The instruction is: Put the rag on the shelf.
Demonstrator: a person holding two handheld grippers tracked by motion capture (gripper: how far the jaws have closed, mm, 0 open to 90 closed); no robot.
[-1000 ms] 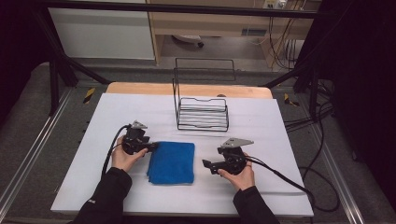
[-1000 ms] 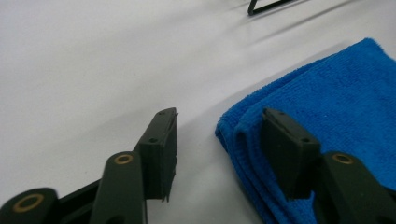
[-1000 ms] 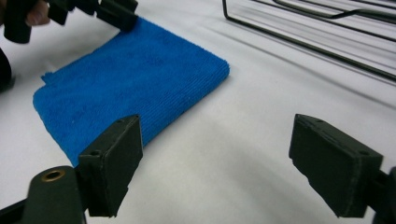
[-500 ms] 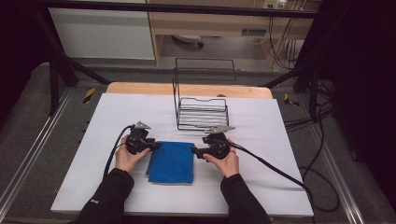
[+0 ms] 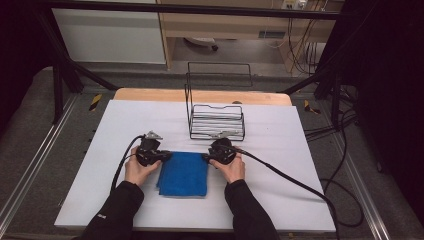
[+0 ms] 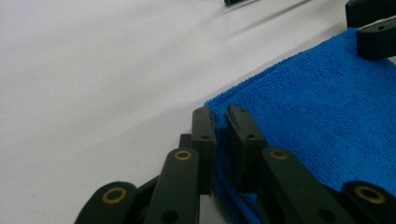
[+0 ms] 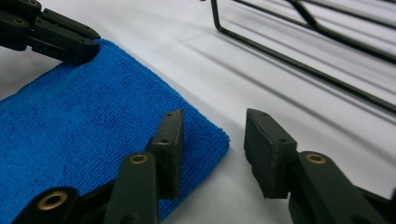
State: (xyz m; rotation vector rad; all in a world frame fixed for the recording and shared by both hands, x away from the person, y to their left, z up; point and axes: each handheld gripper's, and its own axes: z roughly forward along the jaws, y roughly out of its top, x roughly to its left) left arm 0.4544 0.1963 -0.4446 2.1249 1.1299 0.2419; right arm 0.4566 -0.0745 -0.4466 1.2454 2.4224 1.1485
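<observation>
Two far cloth corners: left jaws clamp one, right jaws, closing, straddle the other.

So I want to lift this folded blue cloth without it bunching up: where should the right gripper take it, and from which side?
At the far right corner of the blue cloth, coming in low from its right edge. The cloth lies flat and folded, so only edges offer purchase. The right gripper, jaws just closing, already straddles that corner without pinching it; the left gripper has the far left corner.
</observation>
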